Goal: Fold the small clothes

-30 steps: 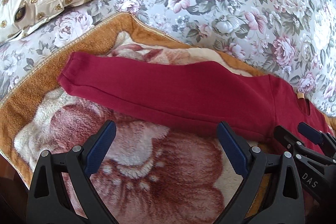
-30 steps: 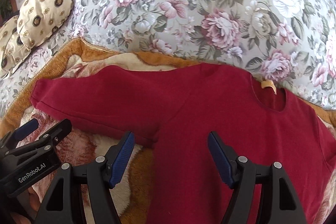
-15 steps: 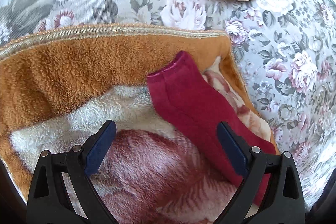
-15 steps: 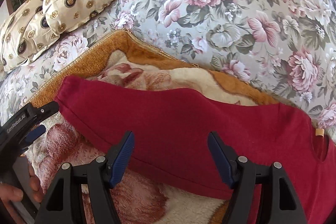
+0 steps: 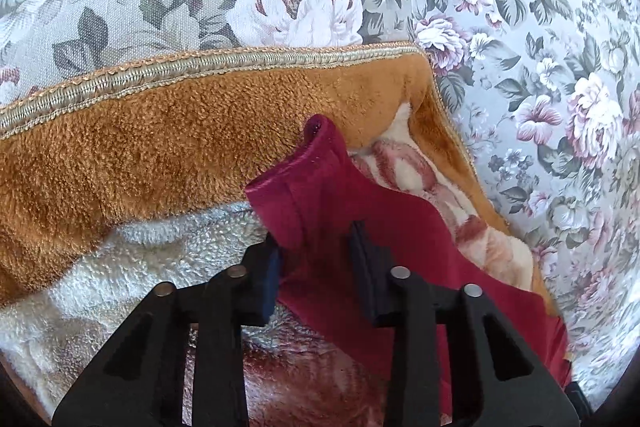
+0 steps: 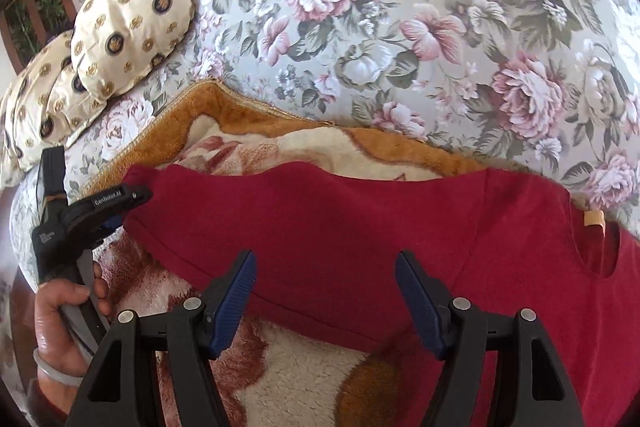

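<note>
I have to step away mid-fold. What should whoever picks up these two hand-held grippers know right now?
Left hand-held gripper: jaws have just been closing, now pinching the sleeve cuff of the red shirt.
Right hand-held gripper: open, empty, above the sleeve's lower edge.
Shirt lies flat on the blanket, neckline on the right.
Done: cuff gripped.
Left: every fold.

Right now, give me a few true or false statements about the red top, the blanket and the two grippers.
1. The left gripper has just been closing its jaws and pinches the sleeve end of the red top. True.
2. The right gripper is clamped on the collar. False: its jaws stand open over the sleeve.
3. The top lies on a fleece blanket. True.
4. The top is folded into a square. False: the sleeve lies stretched out.
</note>
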